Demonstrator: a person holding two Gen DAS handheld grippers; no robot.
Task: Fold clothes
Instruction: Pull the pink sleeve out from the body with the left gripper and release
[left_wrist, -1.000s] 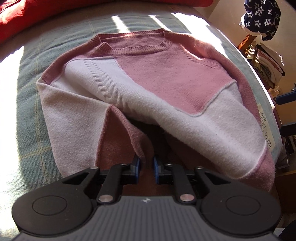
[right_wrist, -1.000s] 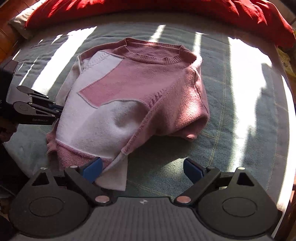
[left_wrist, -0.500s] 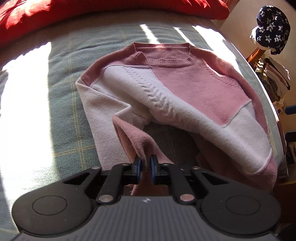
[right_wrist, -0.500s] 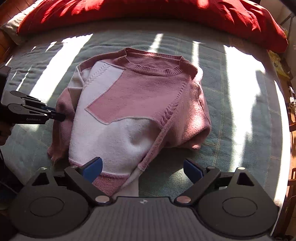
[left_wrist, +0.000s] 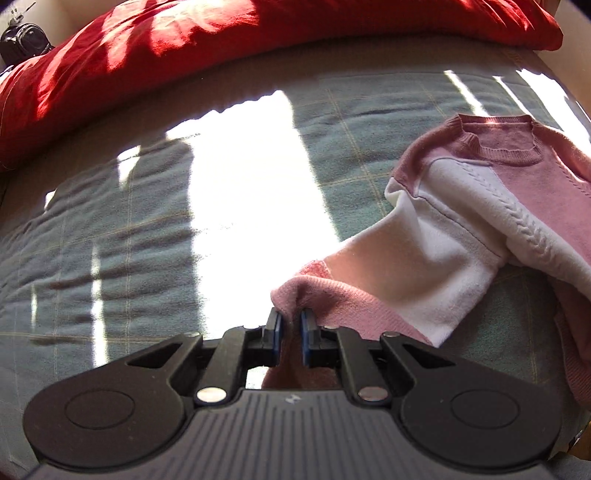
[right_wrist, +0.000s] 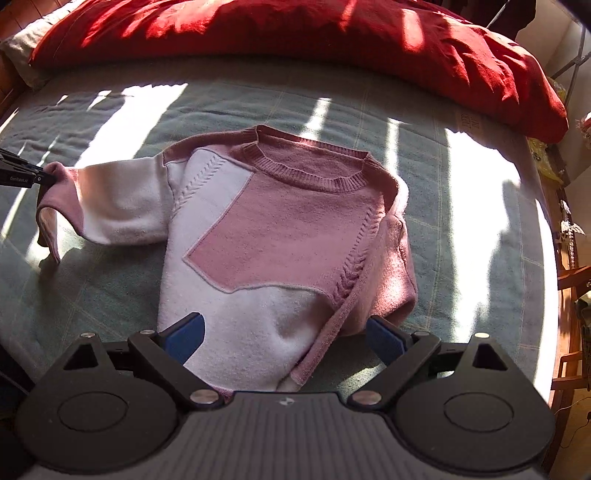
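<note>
A pink and white knit sweater (right_wrist: 280, 236) lies face up on the green checked blanket (right_wrist: 461, 229), collar toward the far red duvet. My left gripper (left_wrist: 290, 334) is shut on the pink cuff of the sweater's sleeve (left_wrist: 391, 269) and holds it stretched out to the left, lifted off the blanket. In the right wrist view that sleeve (right_wrist: 110, 199) runs out to the left gripper (right_wrist: 42, 179) at the frame's left edge. My right gripper (right_wrist: 284, 334) hovers open over the sweater's hem, nothing between its fingers. The other sleeve is folded under the right side.
A red duvet (right_wrist: 295, 44) lies bunched along the far side of the bed. Wooden furniture (right_wrist: 569, 295) and hanging items stand past the bed's right edge. Bright bands of sunlight cross the blanket (left_wrist: 240, 192). A dark object (left_wrist: 22, 38) sits at top left.
My left gripper has pulled the sleeve cuff from in front of the sweater's body out to the left, unfolding the sleeve sideways. My right gripper moved closer over the hem, still open.
</note>
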